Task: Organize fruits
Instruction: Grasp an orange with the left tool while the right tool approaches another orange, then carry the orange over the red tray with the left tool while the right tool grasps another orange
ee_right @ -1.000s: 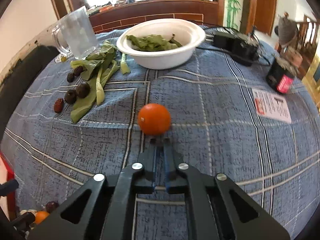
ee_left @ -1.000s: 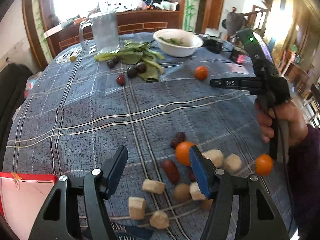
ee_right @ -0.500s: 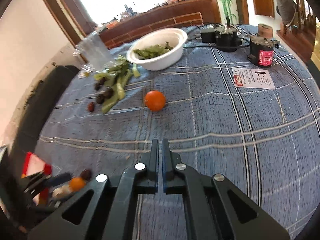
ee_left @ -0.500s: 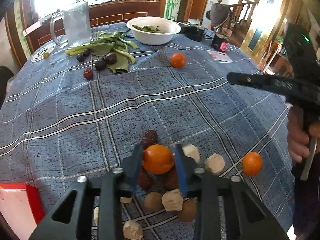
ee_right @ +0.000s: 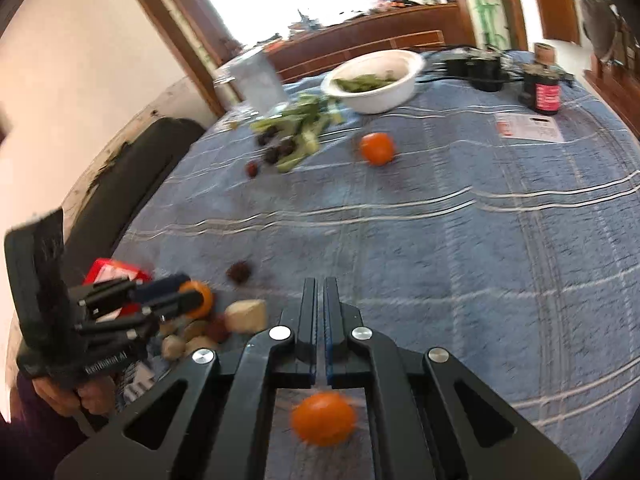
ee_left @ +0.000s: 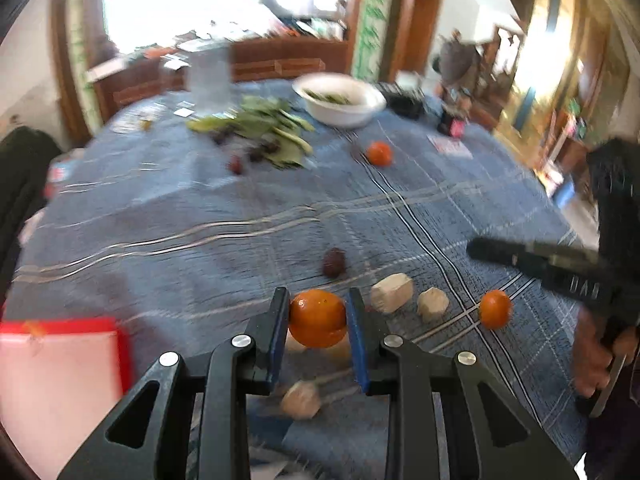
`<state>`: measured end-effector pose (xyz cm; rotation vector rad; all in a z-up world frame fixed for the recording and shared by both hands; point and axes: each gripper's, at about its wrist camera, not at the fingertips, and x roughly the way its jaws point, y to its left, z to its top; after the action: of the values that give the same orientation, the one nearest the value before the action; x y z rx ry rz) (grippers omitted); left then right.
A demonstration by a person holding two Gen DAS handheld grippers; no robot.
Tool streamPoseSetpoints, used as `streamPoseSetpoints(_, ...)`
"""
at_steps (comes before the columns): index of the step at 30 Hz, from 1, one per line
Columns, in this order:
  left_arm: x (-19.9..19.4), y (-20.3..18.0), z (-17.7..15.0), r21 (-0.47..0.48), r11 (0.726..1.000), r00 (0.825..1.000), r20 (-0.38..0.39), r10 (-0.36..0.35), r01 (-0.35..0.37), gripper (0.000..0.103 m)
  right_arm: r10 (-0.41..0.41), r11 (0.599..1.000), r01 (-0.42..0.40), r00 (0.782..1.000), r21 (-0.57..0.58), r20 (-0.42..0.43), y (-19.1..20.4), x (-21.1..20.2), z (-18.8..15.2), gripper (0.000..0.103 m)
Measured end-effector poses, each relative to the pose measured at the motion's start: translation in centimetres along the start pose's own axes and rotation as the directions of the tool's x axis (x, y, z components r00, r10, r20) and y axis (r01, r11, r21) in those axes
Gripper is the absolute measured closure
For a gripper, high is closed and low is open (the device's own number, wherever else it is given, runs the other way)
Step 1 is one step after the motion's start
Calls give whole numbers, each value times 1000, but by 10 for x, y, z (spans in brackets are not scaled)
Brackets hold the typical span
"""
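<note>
The left gripper (ee_left: 318,326) is clamped on a small orange (ee_left: 318,317), one blue pad on each side of its widest part, and the fruit hangs clear of the blue checked tablecloth (ee_left: 224,248) above the near cluster of pale chunks (ee_left: 392,298) and dark red dates (ee_left: 334,262). Its jaws have just been closing, with the orange between them. The right gripper (ee_right: 320,296) is closed on nothing; a second orange (ee_right: 323,418) lies on the cloth beneath it, at the near right. A third orange (ee_left: 379,153) sits far off, near the white bowl (ee_left: 340,100) of greens.

The held orange looks light, round and fairly firm, with a skin that probably gives a little (so a hard squeeze could bruise it). Being round, it may roll out of a grip set off its middle; across the widest part, as now, seems the safest hold
</note>
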<state>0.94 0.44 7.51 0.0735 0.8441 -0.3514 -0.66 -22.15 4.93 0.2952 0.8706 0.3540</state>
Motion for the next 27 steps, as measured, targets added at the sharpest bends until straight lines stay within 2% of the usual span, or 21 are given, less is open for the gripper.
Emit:
streamPoseSetpoints(5,-60,37,-29,-90,988,989,73,130,-124,75,122,986,-120,993,-115,10,57,-9,-25,99)
streamPoseSetpoints(7,-82,55,-45,-125,971,973,85,215,-204,75,188,966,-184,982,-180,2,89,-10,-38,99)
streamPoseSetpoints(10,-101,85,-71,-178,937,947,64,316,-301,75,259,929,-256,966,-267,-26,133,-7,-55,99)
streamPoseSetpoints(13,-109,115,-97,-239,910,935,22,355,-339,75,301,893,-310,950,-327,-79,175,5,-71,99)
streamPoseSetpoints(16,-112,133,-119,-275,884,921,-15,389,-377,75,310,858,-330,944,-394,-117,215,19,-87,98)
streamPoseSetpoints(18,-116,146,-131,-310,870,918,-28,395,-384,75,322,841,-356,934,-408,-153,237,30,-95,98)
streamPoseSetpoints(22,-124,153,-134,-343,862,920,-14,392,-373,75,340,811,-387,922,-438,-184,273,41,-108,99)
streamPoseSetpoints(24,-125,149,-132,-330,874,925,5,381,-358,75,349,822,-388,922,-417,-169,273,41,-103,99)
streamPoseSetpoints(27,-121,136,-126,-305,900,941,33,338,-312,75,284,865,-301,953,-402,-103,252,32,-93,99)
